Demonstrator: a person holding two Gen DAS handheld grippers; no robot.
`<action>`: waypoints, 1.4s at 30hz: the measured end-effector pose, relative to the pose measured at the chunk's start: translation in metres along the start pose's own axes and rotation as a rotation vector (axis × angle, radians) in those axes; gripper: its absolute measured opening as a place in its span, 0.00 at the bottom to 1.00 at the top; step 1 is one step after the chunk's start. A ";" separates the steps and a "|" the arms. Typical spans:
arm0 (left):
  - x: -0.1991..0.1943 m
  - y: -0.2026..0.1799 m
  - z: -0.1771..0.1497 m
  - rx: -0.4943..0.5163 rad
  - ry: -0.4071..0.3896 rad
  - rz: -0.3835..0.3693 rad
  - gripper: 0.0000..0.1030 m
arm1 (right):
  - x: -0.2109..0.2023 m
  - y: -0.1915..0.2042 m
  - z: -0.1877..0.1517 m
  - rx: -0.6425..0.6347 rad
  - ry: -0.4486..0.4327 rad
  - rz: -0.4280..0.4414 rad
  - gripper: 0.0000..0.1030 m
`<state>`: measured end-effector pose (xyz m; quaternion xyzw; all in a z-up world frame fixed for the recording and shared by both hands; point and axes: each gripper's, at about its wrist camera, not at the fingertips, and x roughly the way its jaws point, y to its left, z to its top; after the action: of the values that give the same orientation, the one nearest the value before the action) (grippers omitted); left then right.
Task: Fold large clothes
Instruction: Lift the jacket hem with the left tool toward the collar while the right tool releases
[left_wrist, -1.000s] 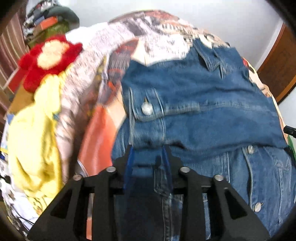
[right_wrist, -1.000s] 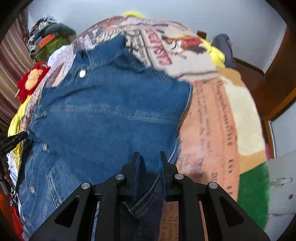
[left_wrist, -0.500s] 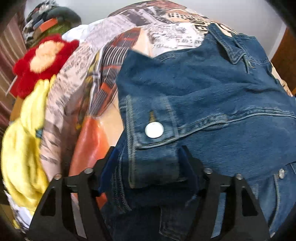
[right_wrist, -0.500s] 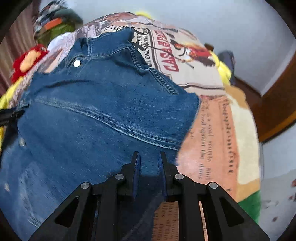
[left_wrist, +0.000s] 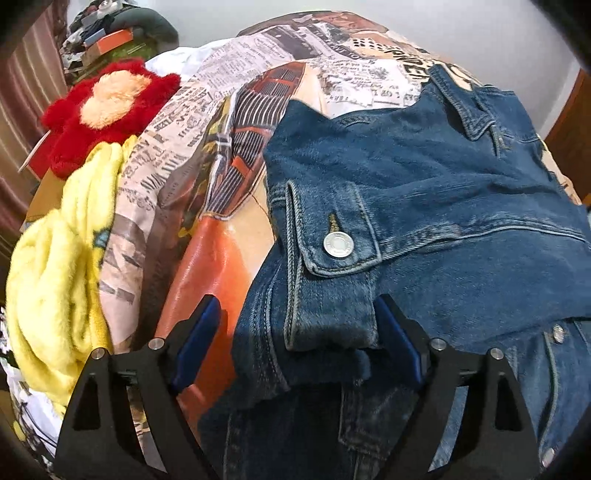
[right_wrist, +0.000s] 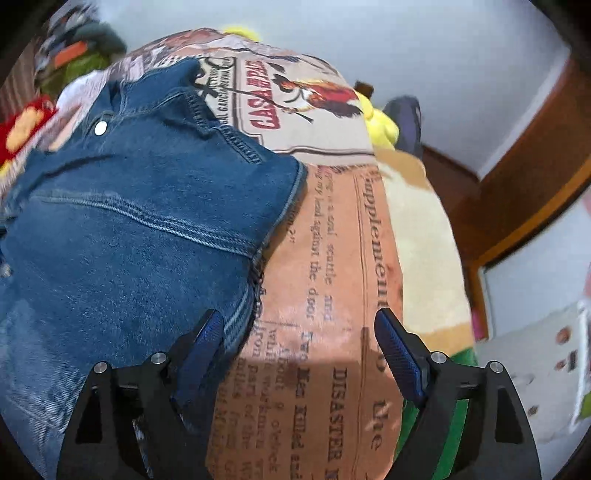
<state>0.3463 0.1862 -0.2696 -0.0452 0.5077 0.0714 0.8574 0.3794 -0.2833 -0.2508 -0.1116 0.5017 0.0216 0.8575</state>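
Observation:
A blue denim jacket lies spread on the printed bedspread, with a sleeve folded across its body. The buttoned cuff of that sleeve rests between the jaws of my left gripper, which are opening; the left pad stands clear of the cloth. In the right wrist view the jacket fills the left half. My right gripper is opening over its right edge. Its left finger sits on the denim, and only bedspread shows between the pads.
A red plush cushion and a crumpled yellow blanket lie at the bed's left side, with piled clutter behind. A yellow soft toy sits at the far end. Wooden door frame stands to the right.
Both grippers were shut on denim and have let it go, jaws now wide. The left view has dropped closer to the cuff, which now lies flat on the jacket.

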 end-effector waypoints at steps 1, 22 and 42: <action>-0.004 0.001 0.002 0.005 -0.004 -0.004 0.83 | -0.002 -0.002 0.001 0.012 0.001 0.016 0.80; 0.078 0.022 0.104 -0.090 0.088 -0.131 0.65 | 0.068 -0.023 0.071 0.371 0.116 0.418 0.72; -0.004 0.002 0.129 0.026 -0.178 -0.063 0.08 | 0.035 0.010 0.173 0.188 -0.082 0.332 0.08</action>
<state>0.4555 0.2076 -0.2035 -0.0434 0.4288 0.0418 0.9014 0.5435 -0.2396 -0.2008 0.0542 0.4777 0.1202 0.8686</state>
